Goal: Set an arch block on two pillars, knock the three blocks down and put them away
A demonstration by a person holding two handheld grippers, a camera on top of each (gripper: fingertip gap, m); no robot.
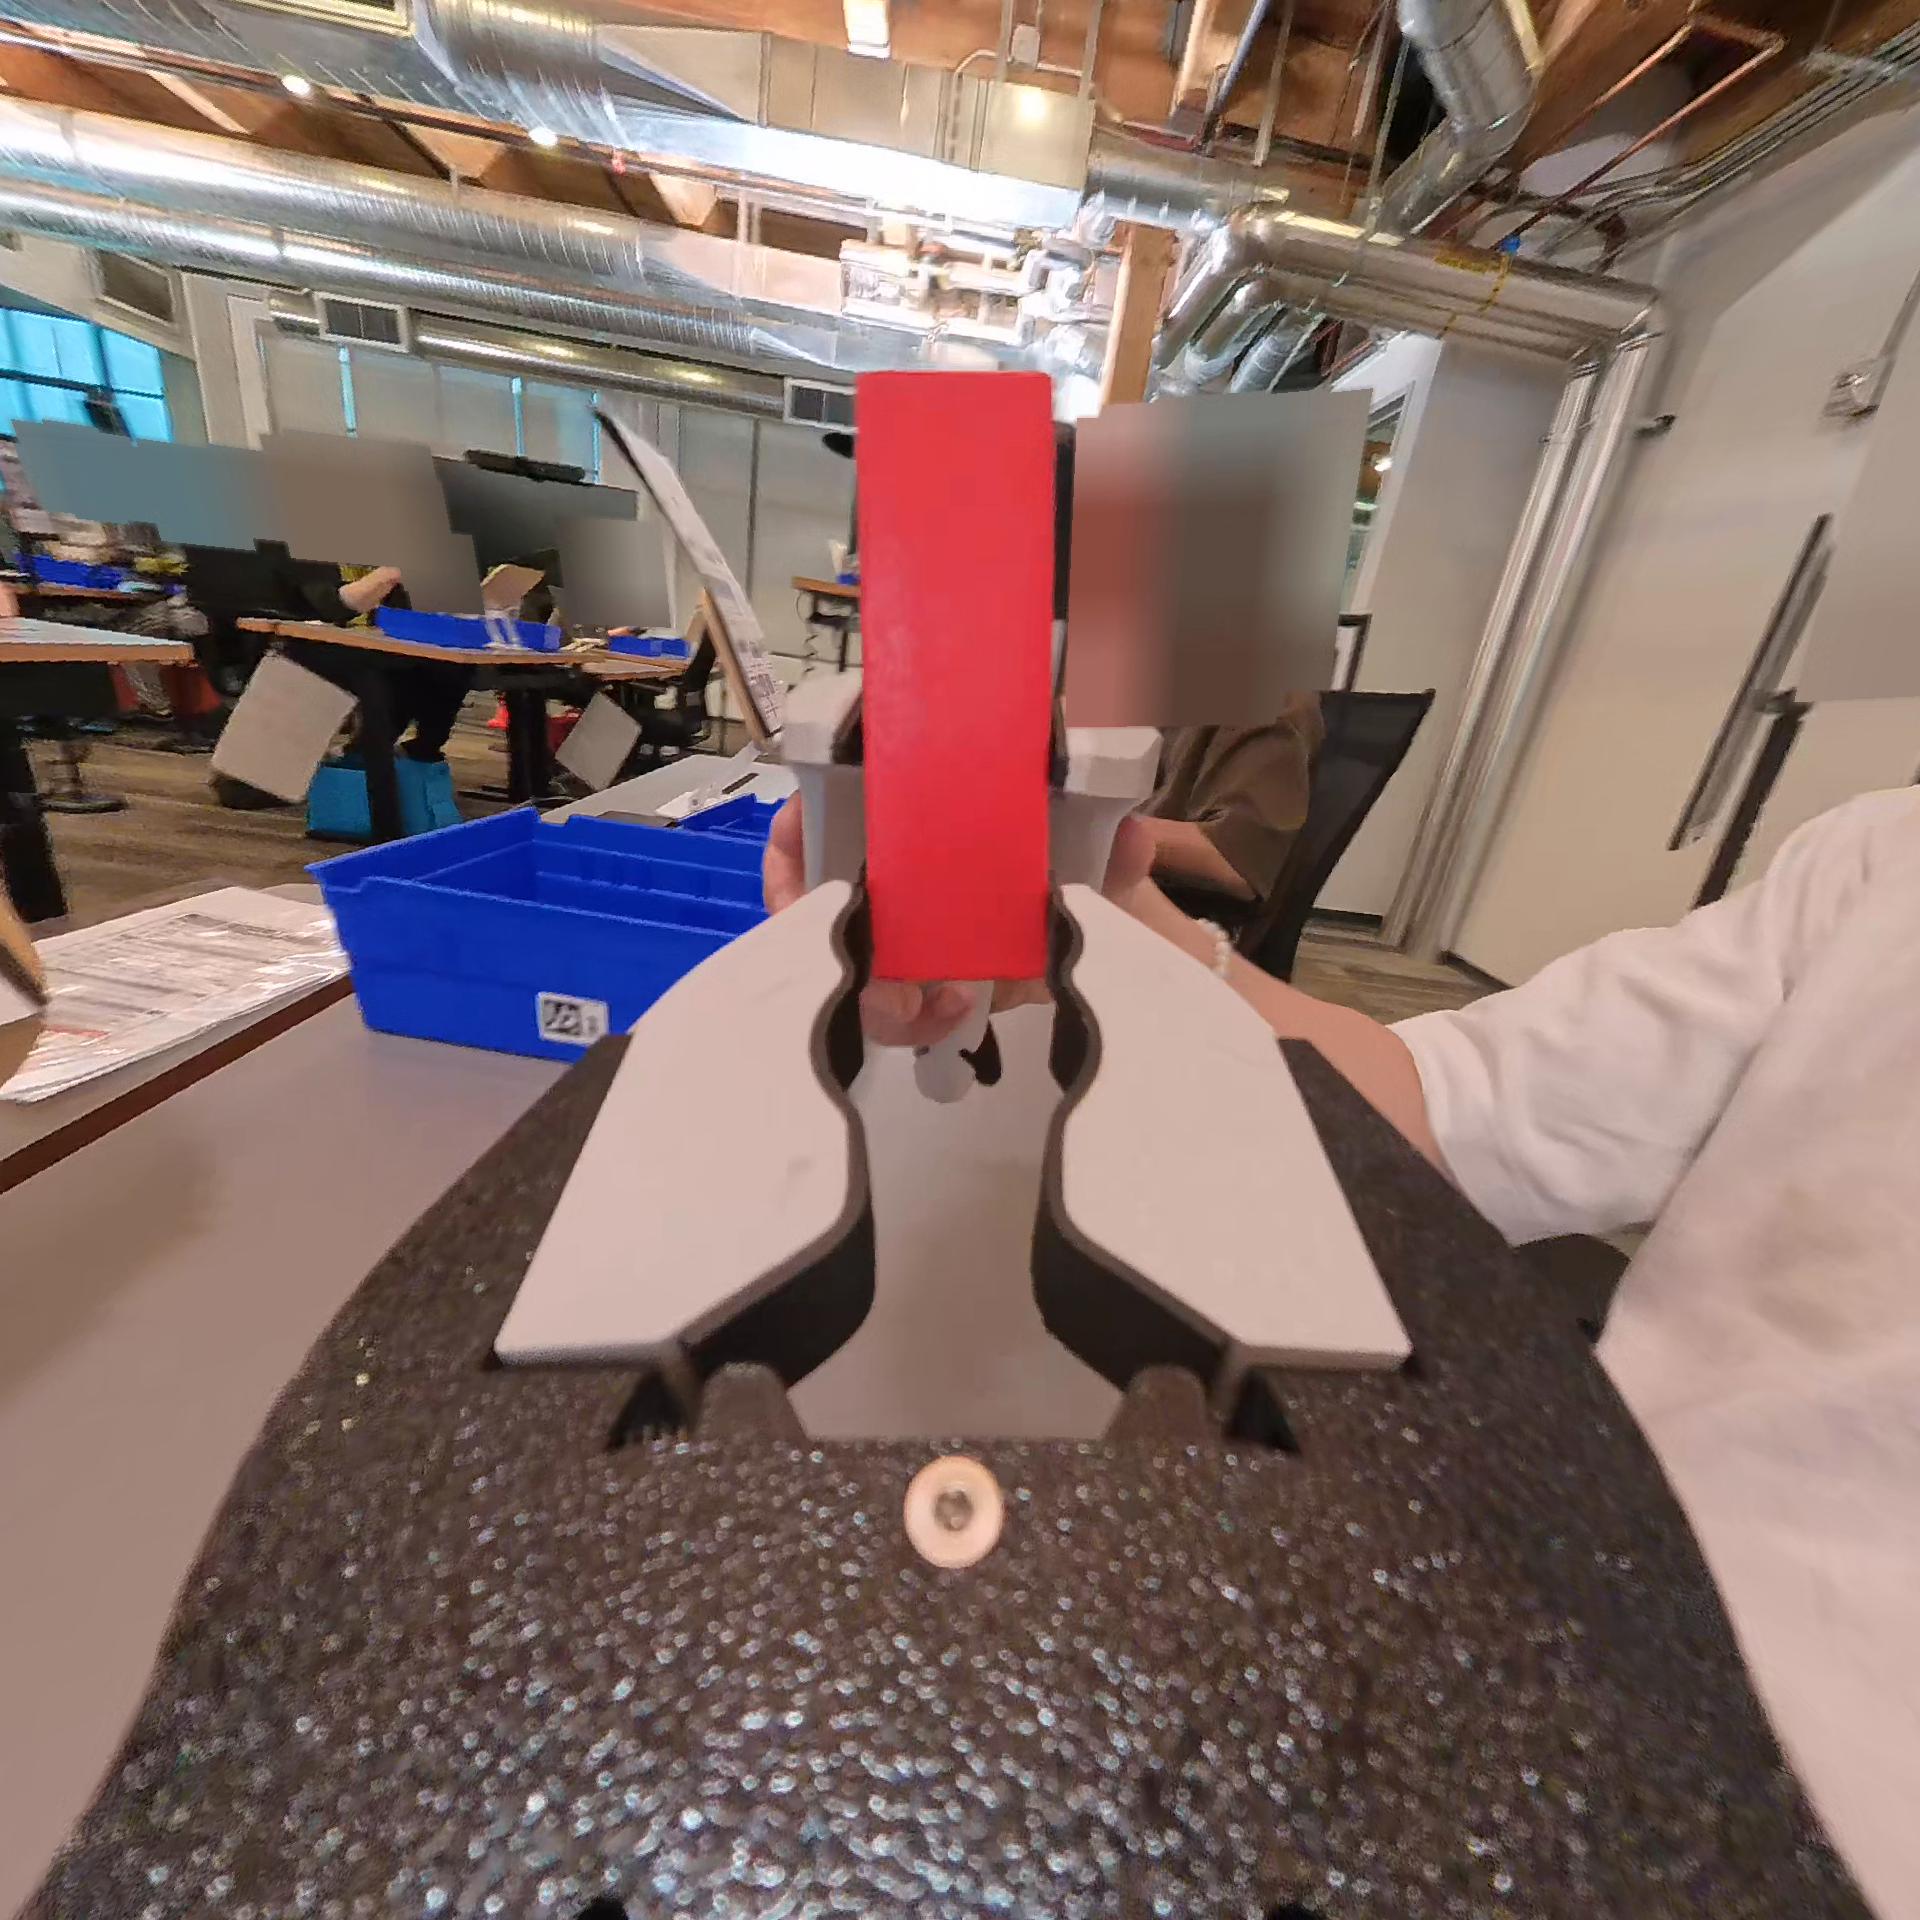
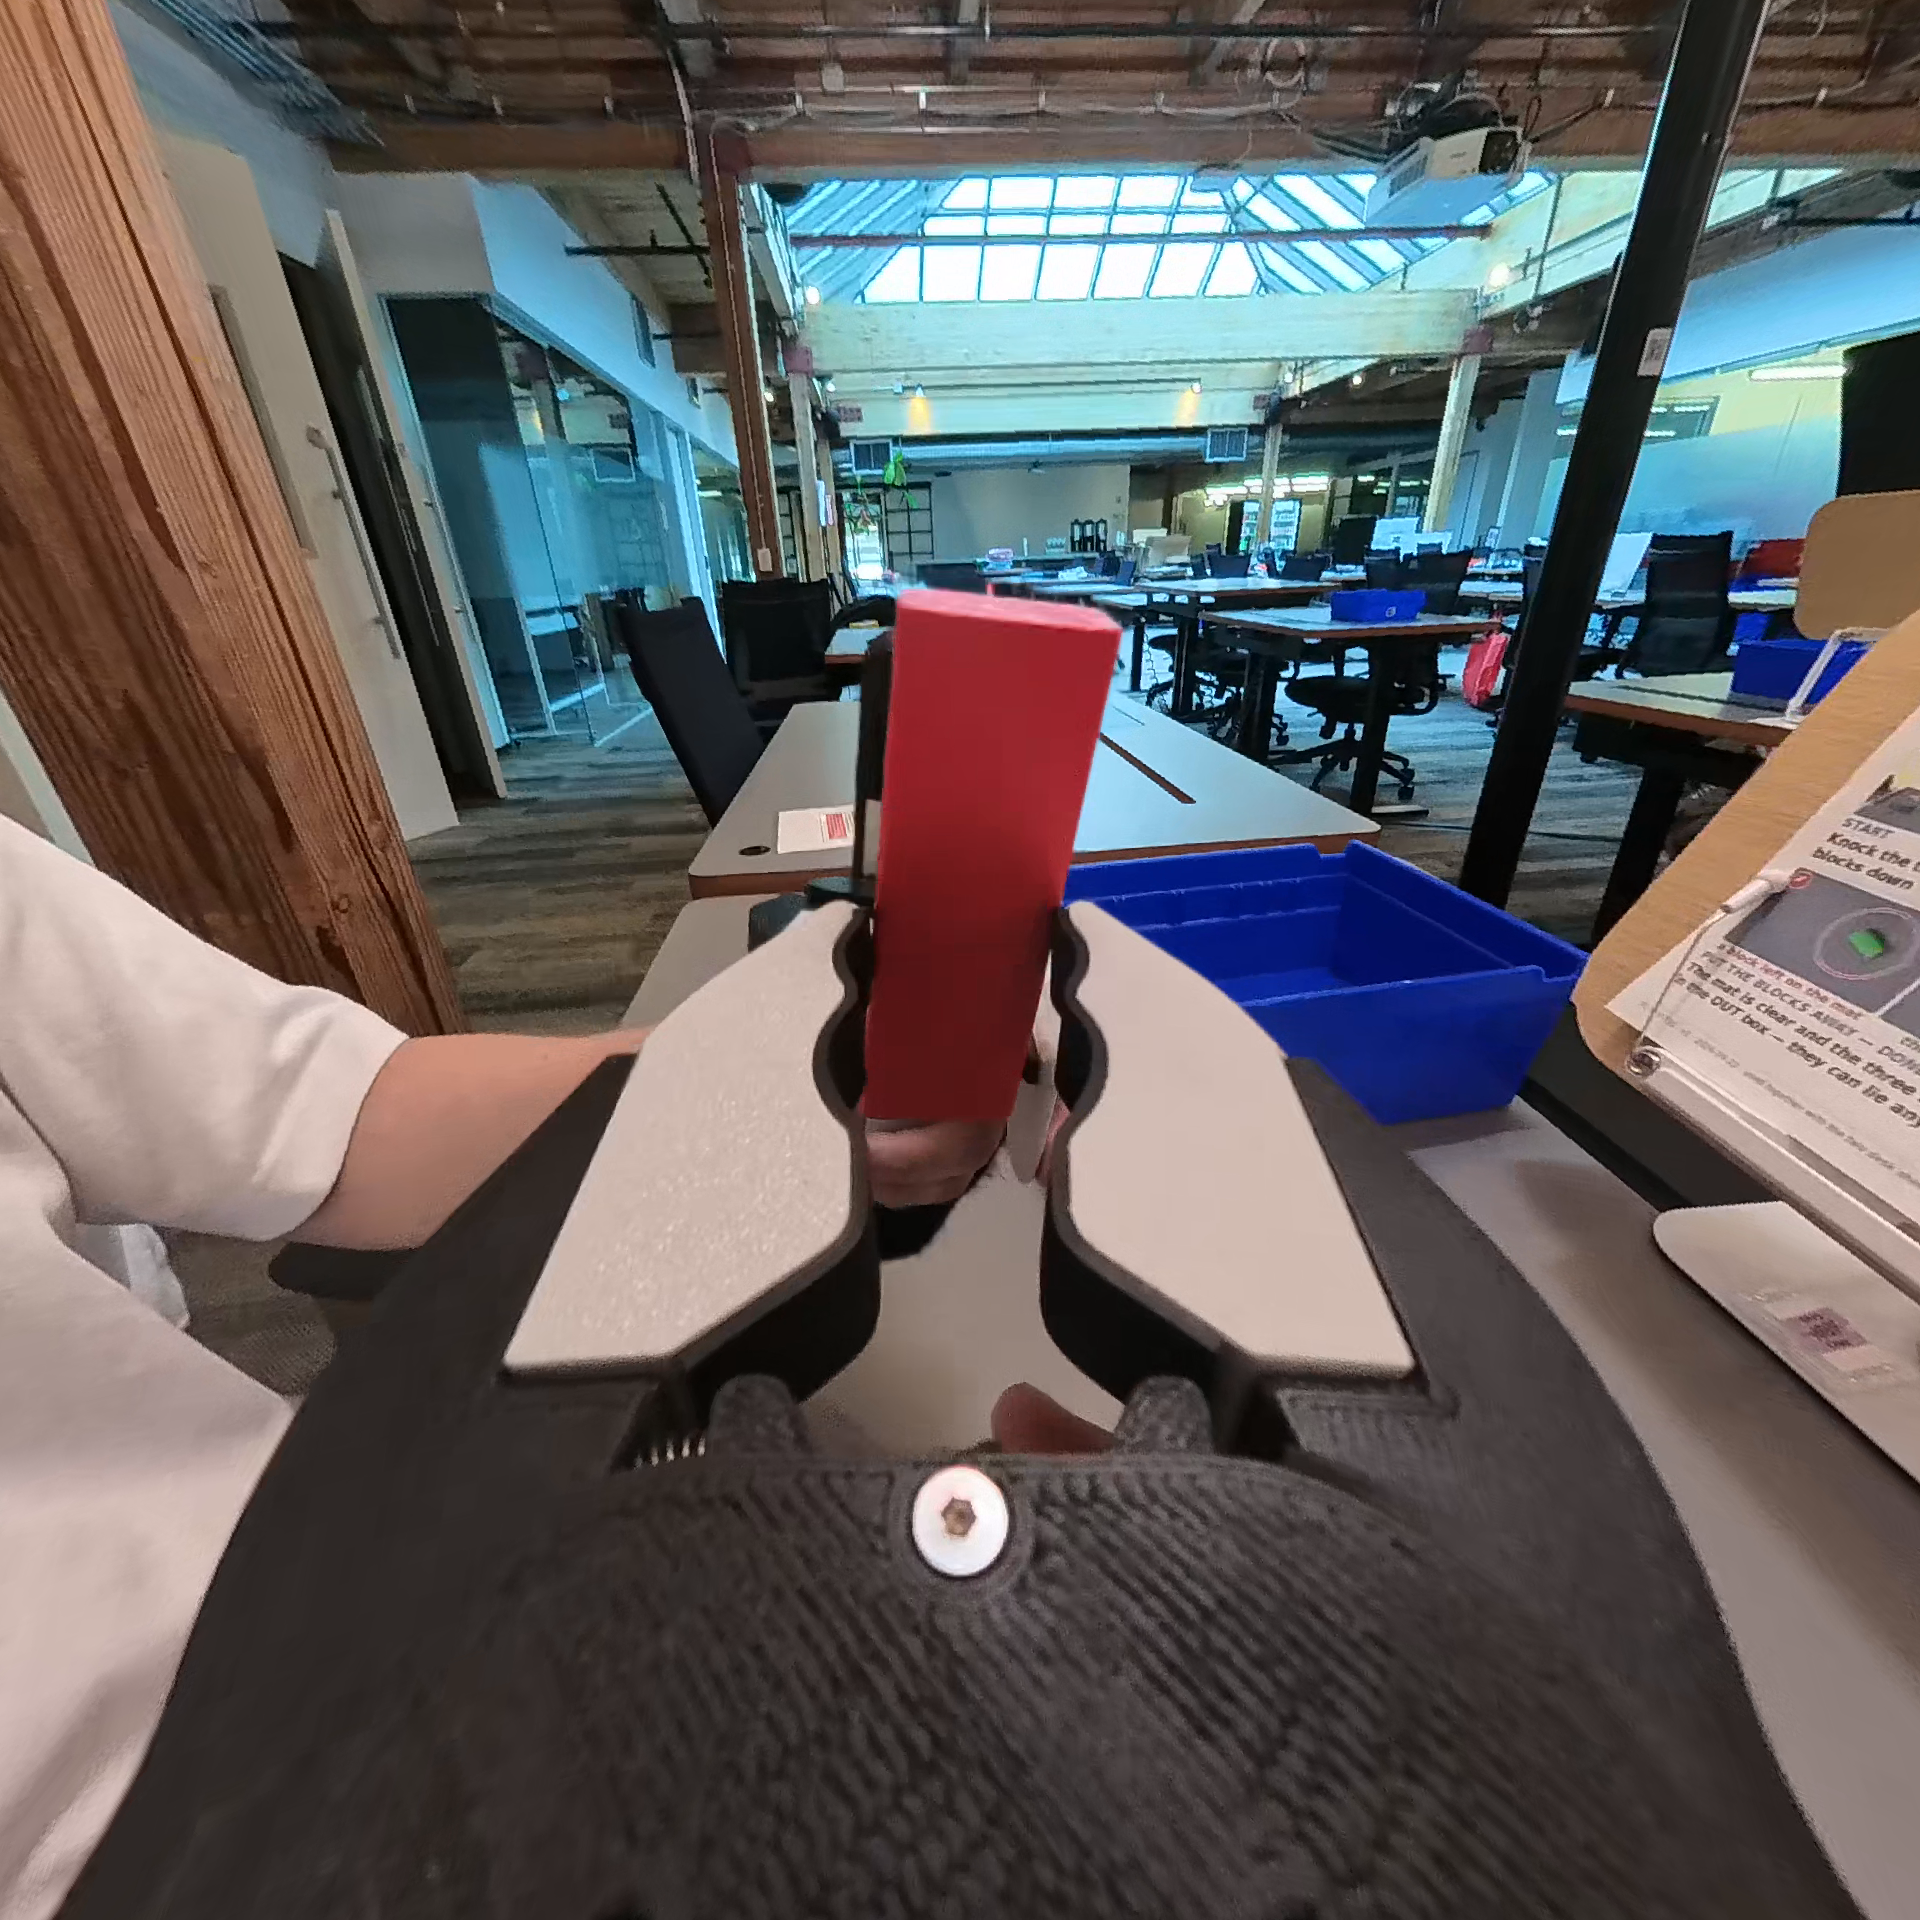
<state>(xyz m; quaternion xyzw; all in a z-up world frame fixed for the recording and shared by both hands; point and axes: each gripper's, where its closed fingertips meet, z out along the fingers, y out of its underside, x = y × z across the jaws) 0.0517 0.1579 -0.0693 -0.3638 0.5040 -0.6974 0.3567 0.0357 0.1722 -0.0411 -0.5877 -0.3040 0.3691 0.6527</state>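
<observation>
The grey worktop (image 2: pixel 1714 1558) carries a blue plastic divided bin (image 2: pixel 1340 966) and a stand with a printed sheet (image 2: pixel 1787 977). Above it, the left gripper (image 1: pixel 954 914) and right gripper (image 2: pixel 956 977) face each other, both pinching 1 long red rectangular block (image 1: pixel 954 675), which stands nearly upright between their grey fingers (image 2: pixel 717 1143), clear of the worktop.
</observation>
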